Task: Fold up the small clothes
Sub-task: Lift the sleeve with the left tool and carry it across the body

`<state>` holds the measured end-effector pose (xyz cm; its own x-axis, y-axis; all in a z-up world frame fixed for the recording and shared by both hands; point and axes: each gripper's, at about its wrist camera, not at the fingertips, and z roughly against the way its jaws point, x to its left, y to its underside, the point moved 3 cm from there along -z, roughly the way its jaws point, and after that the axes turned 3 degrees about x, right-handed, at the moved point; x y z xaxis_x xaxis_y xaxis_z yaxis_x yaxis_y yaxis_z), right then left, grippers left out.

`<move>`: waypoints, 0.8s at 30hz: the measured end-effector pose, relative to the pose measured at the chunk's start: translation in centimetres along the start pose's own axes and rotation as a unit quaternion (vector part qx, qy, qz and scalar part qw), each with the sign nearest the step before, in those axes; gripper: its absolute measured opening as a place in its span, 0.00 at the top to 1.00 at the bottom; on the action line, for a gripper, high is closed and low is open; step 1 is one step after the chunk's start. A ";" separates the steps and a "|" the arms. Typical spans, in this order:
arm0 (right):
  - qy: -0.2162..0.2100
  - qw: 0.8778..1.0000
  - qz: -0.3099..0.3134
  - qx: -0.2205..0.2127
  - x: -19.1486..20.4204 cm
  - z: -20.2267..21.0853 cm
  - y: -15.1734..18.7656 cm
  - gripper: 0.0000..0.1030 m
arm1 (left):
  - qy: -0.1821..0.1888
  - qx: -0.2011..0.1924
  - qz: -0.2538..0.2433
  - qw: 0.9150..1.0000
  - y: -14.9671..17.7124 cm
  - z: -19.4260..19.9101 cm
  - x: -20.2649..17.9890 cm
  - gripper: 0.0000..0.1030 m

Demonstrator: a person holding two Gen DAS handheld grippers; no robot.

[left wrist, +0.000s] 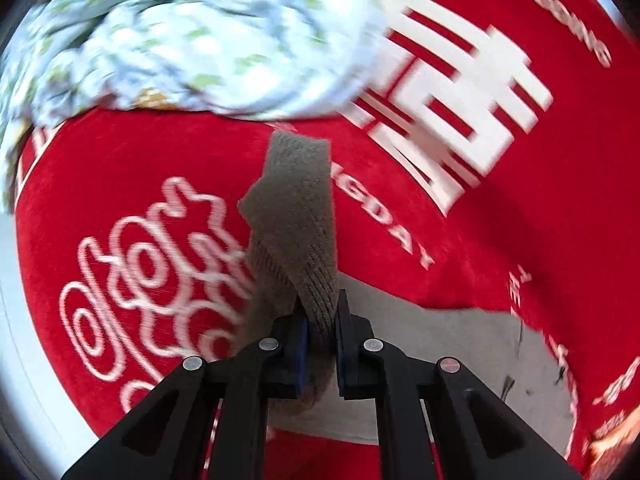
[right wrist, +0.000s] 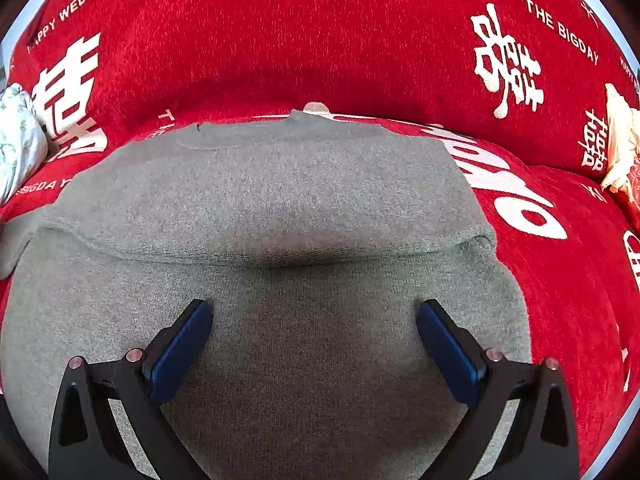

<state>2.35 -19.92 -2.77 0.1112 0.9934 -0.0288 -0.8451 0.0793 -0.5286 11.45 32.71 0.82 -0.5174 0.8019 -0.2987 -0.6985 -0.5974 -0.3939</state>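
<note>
A grey-brown knit garment (right wrist: 280,200) lies flat on the red cover, with one part folded over the rest. My right gripper (right wrist: 314,316) is open, its blue pads (right wrist: 180,344) spread just above the garment's near part, holding nothing. My left gripper (left wrist: 320,316) is shut on a ribbed strip of the same knit garment (left wrist: 296,216), which is lifted above the cover and hangs forward from the jaws. The flat part of the garment shows under it in the left wrist view (left wrist: 460,360).
The red cover (right wrist: 320,40) with white wedding lettering spans the seat and backrest. A light floral cloth (left wrist: 200,36) is bunched at the upper left, also at the right wrist view's left edge (right wrist: 16,140). A cream item (right wrist: 620,144) sits at the far right.
</note>
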 end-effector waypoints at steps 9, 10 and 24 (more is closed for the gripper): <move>-0.008 1.000 -0.004 -0.003 -0.1 0.0 0.0 0.01 | -0.011 0.022 -0.088 0.996 2.6 -0.2 -10.1 0.89; -0.010 1.000 -0.004 -0.003 -0.2 -0.1 0.0 0.01 | -0.012 0.024 -0.101 0.994 3.1 -0.3 -11.3 0.89; -0.022 1.000 -0.008 -0.008 -0.3 0.0 0.1 0.01 | -0.035 0.048 -0.190 0.980 8.6 -1.9 -21.3 0.89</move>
<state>2.21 -20.23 -2.83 0.1013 0.9947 0.0179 -0.8351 0.0947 -0.5419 17.39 10.50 2.11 -0.2416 0.9666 -0.0852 -0.8889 -0.2557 -0.3800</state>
